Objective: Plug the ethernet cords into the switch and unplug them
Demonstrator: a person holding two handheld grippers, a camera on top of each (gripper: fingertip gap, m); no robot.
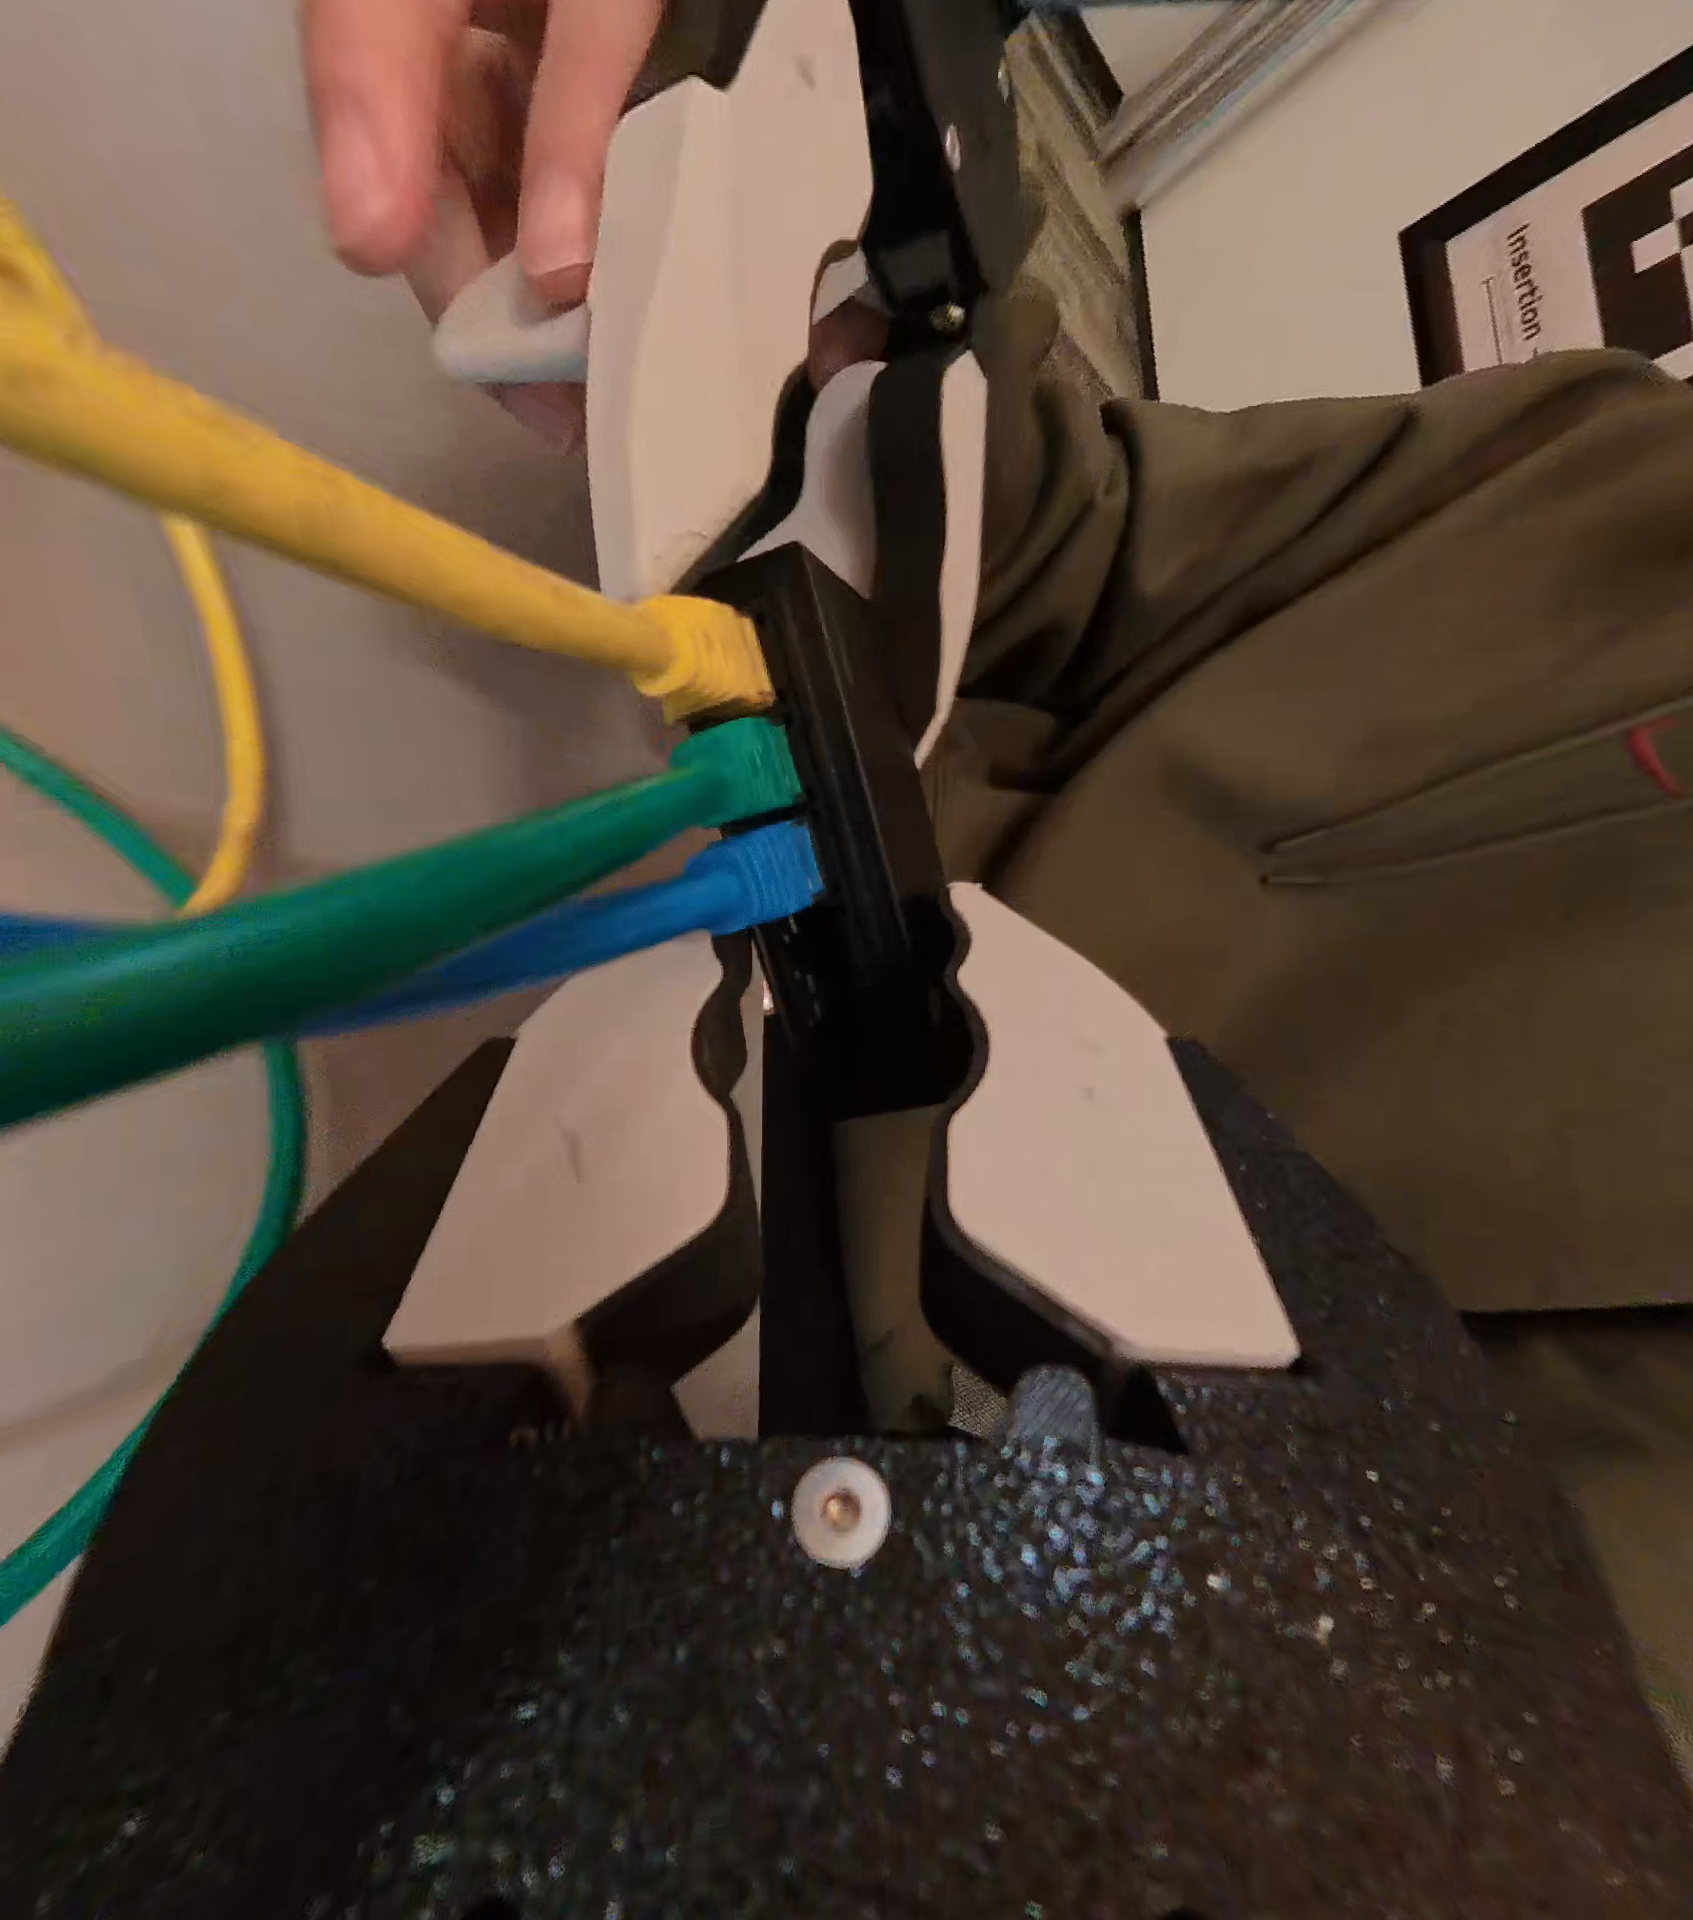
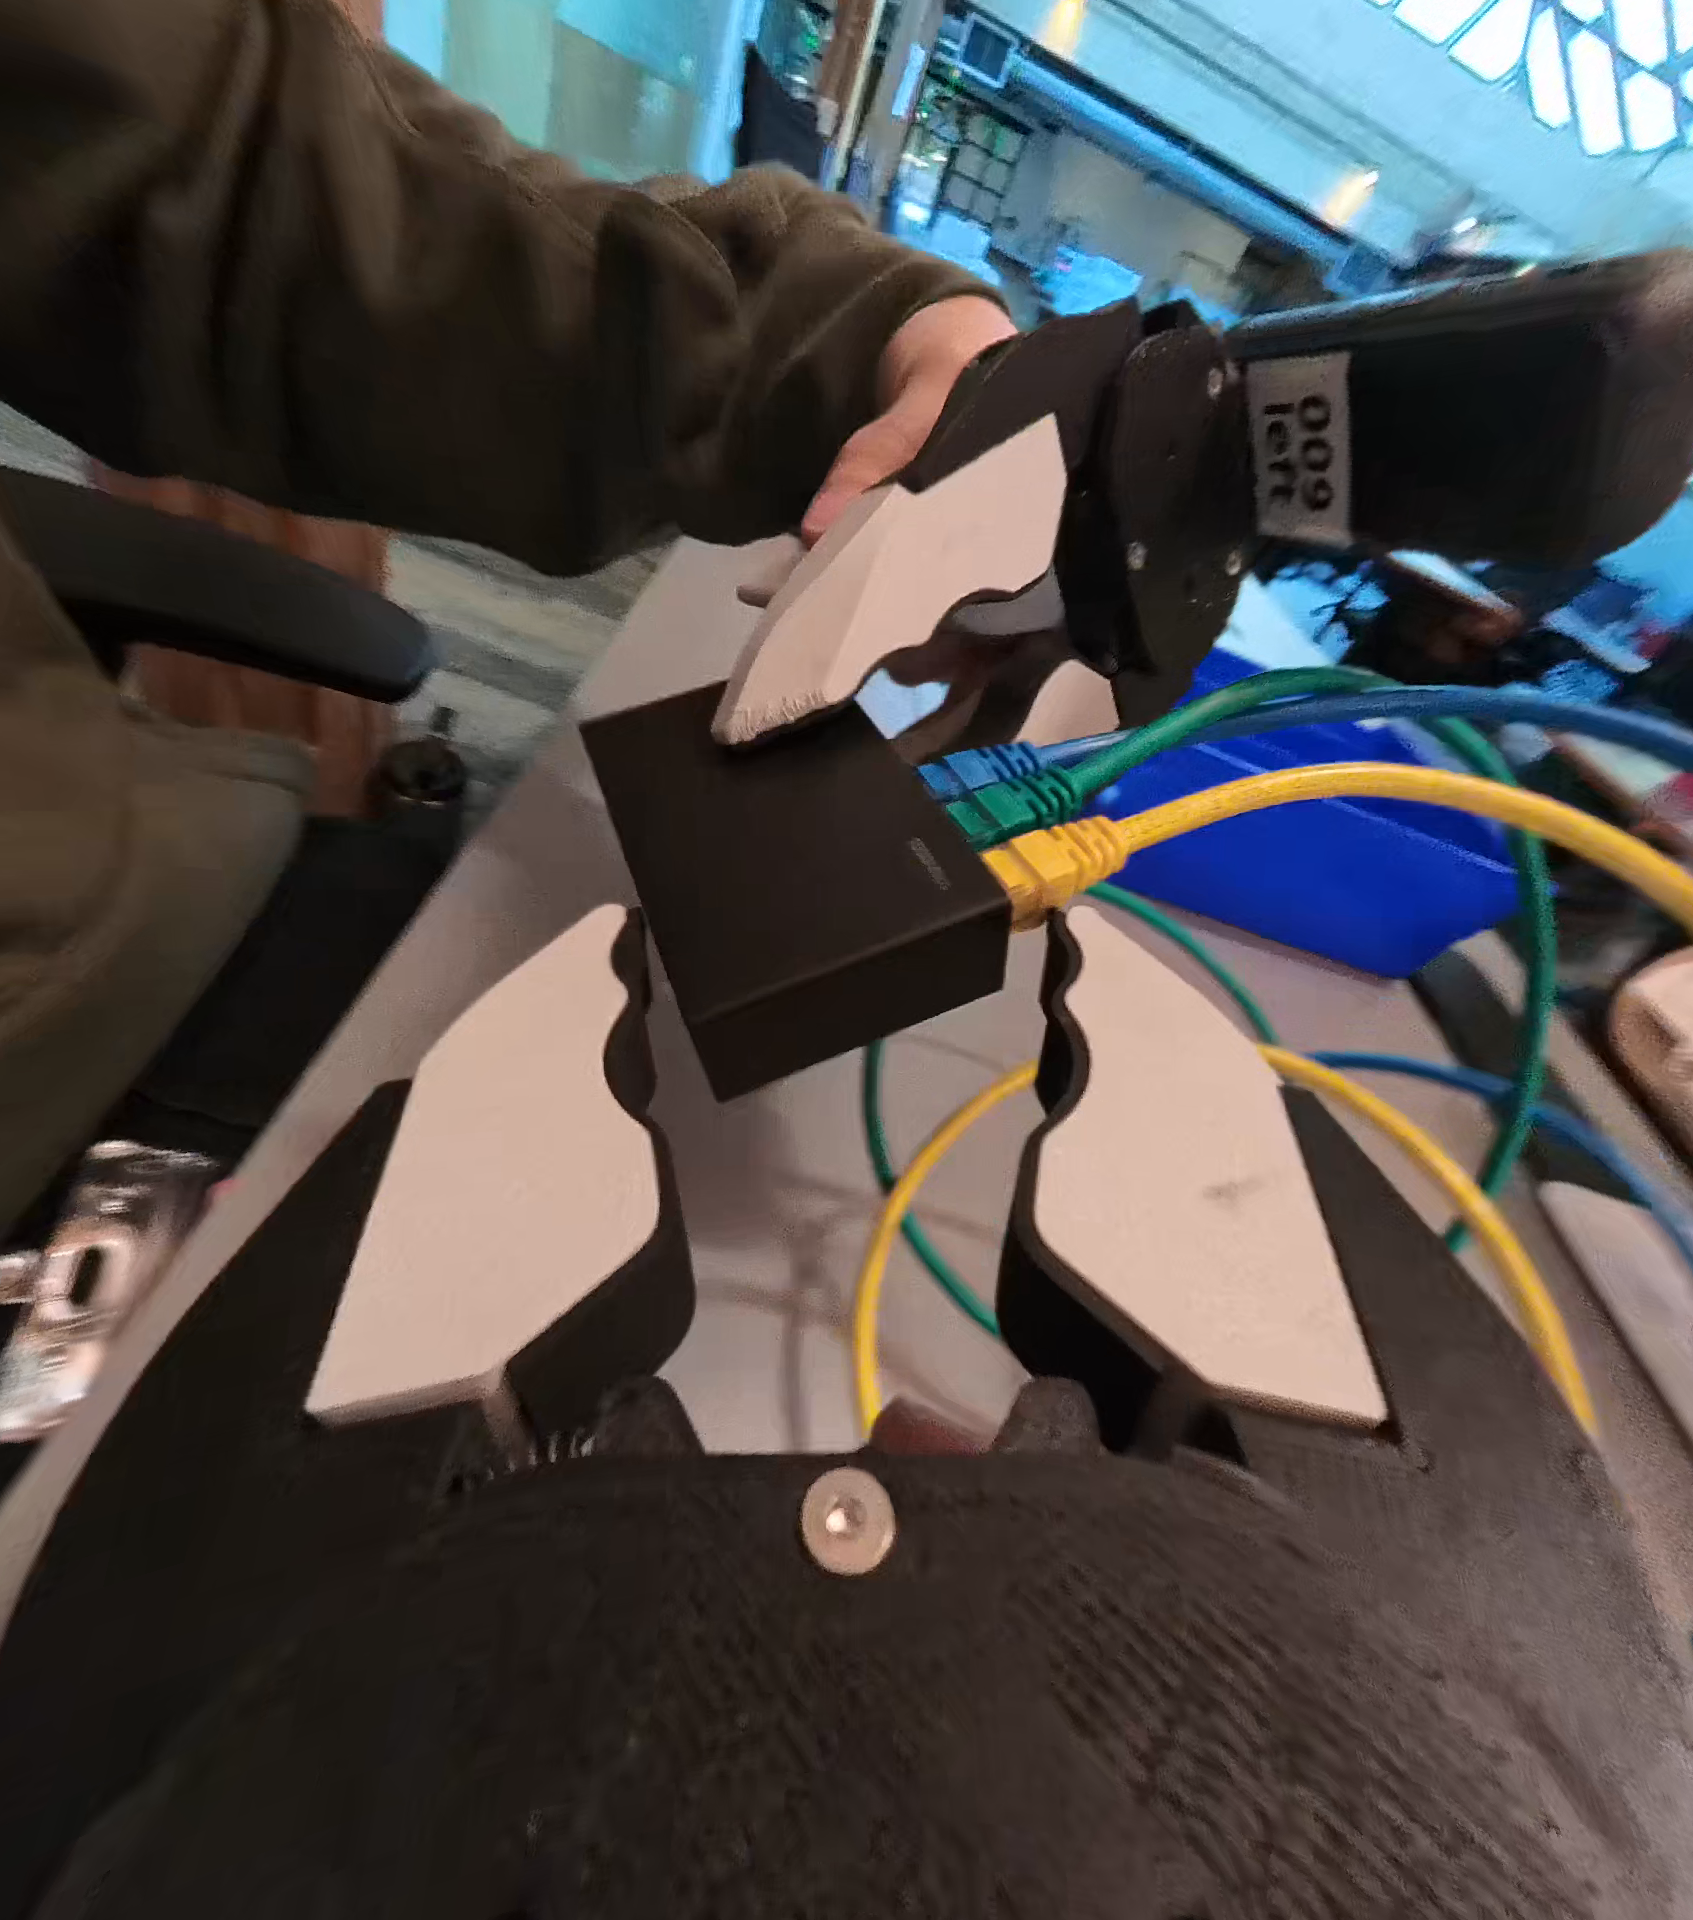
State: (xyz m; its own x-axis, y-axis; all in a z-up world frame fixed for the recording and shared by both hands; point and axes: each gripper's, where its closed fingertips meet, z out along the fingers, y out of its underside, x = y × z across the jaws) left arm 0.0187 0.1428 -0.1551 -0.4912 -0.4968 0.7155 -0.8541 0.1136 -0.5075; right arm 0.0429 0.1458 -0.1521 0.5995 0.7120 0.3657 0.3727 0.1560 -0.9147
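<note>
Fingers on switch; right gripper apart.

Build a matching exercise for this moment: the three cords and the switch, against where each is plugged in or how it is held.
Things:
1. yellow cord
2. green cord
3. blue cord
4. switch

Places or states:
A. clamped in the left tongs
B. plugged in between the other two cords
C. plugged in at the end nearest the open right tongs
D. plugged in at the end nearest the left tongs

Pairs: 1-C, 2-B, 3-D, 4-A
</note>
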